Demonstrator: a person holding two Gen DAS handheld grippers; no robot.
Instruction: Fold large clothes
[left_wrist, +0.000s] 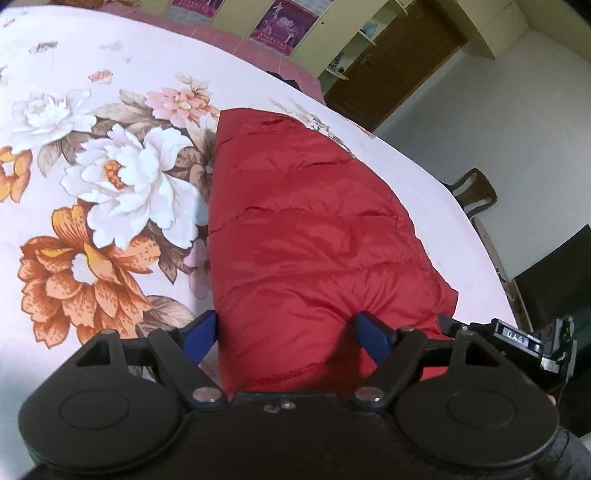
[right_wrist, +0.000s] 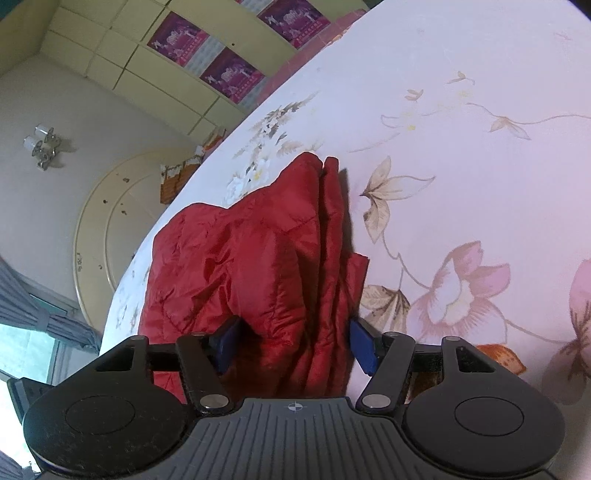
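Note:
A red quilted jacket lies folded on the floral bedsheet. My left gripper is open, its blue pads straddling the jacket's near edge, fabric lying between them. In the right wrist view the jacket shows its stacked folded layers. My right gripper is open wide, with the bunched layers of the jacket between its blue pads. Neither pair of pads visibly pinches the cloth. The right gripper's body shows at the right edge of the left wrist view.
The sheet covers a wide bed. A wooden chair and a dark object stand beside the bed's right edge. A brown door and cupboards with purple posters stand beyond.

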